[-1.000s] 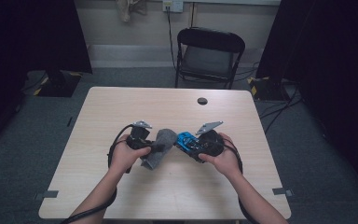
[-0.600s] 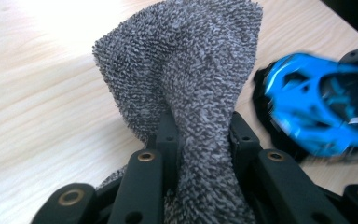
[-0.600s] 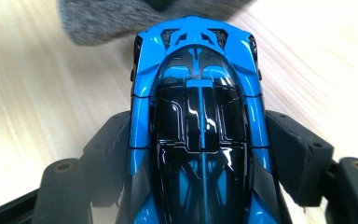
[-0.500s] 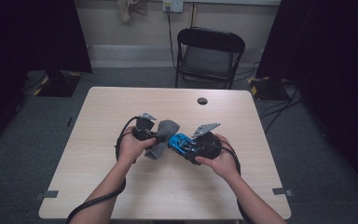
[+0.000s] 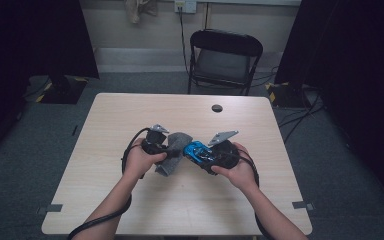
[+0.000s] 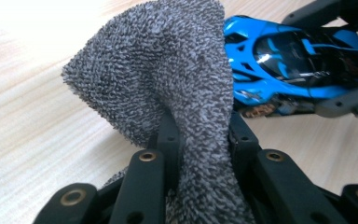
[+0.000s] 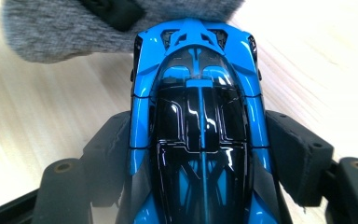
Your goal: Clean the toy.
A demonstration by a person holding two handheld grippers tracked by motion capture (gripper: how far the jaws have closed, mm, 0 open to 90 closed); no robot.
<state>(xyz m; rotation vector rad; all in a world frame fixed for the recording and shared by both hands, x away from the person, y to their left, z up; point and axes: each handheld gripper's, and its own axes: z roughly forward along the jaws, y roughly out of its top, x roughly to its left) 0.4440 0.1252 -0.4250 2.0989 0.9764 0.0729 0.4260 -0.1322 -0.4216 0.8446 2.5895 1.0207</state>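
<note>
Mid-wipe, seemingly: left gripper (image 5: 172, 147) jaws pinch grey cloth (image 6: 168, 79) against blue toy car (image 7: 198, 116) clamped in right gripper (image 5: 200, 151); finish unclear.

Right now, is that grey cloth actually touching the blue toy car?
Touching. In the right gripper view, the grey cloth lies against the blue toy car at its far end, no table showing between them.

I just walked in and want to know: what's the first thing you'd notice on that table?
The shiny blue toy car catches the eye first, clamped between the black fingers of the right gripper near the middle of the table. Right next to it, the left gripper pinches a fuzzy grey cloth, held up against one end of the car. Farther back stands a black folding chair.
</note>
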